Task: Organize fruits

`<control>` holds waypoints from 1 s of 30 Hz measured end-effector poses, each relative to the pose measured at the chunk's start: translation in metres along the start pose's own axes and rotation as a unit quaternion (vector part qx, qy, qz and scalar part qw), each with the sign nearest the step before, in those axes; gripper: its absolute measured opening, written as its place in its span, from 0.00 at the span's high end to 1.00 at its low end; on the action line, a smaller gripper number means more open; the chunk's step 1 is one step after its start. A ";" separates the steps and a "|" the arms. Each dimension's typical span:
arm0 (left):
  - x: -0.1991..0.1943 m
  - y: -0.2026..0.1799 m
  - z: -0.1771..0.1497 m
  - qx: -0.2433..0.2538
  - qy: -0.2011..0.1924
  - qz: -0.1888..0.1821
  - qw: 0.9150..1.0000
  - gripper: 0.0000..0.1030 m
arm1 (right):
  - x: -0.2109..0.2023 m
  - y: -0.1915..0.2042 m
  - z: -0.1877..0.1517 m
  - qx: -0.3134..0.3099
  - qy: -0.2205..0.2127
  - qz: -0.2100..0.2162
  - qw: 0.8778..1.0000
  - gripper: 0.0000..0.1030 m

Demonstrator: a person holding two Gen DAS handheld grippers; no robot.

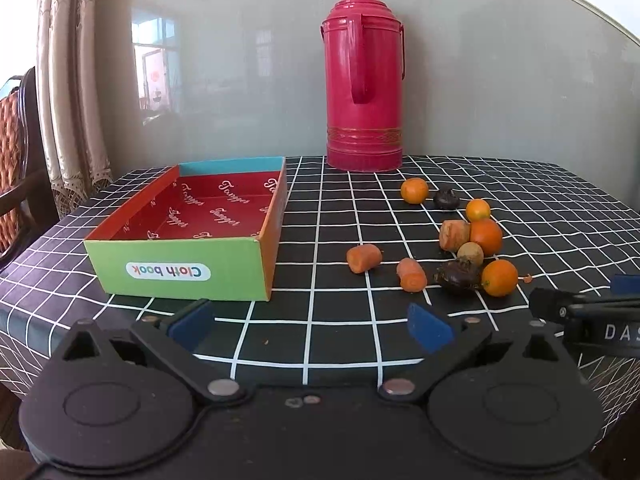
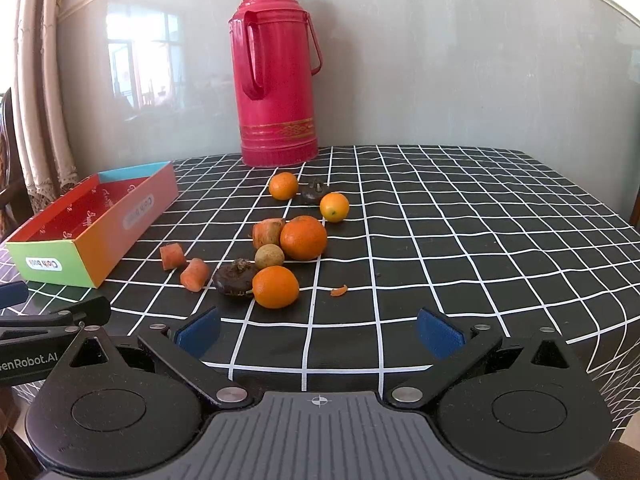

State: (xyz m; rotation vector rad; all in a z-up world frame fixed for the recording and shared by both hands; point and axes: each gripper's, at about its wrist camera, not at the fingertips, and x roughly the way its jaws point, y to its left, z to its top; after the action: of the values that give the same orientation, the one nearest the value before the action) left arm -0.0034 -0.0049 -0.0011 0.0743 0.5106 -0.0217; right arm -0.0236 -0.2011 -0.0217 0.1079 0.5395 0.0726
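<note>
right gripper [image 2: 319, 332] held spread, empty | left gripper [image 1: 310, 326] likewise | nearest orange [image 2: 276, 286] at 11 o'clock: judged light, firm, roll-prone; gripped across middle | box [image 1: 192, 224] unfilled

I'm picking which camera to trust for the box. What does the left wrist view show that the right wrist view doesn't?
Only the left wrist view shows the box's whole red floor, bare, and a chair at the left edge.

Only the right wrist view shows the tablecloth's right corner draping down.

Both show the red thermos, the fruit pile, and open jaws on the left gripper and right gripper.
</note>
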 end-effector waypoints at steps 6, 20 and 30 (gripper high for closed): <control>0.000 0.000 0.000 0.002 -0.001 0.001 1.000 0.06 | 0.000 0.001 0.000 0.002 0.000 0.000 1.000 0.00; 0.000 0.000 0.001 0.000 -0.001 0.002 1.000 0.06 | -0.001 0.001 -0.001 0.004 0.000 0.001 1.000 0.00; 0.000 0.001 0.001 0.001 -0.002 0.003 1.000 0.06 | -0.001 0.001 -0.001 0.004 0.000 0.000 1.000 0.00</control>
State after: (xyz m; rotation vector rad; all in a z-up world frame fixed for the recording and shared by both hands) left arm -0.0029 -0.0044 -0.0003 0.0770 0.5068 -0.0154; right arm -0.0246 -0.2006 -0.0221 0.1160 0.5390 0.0695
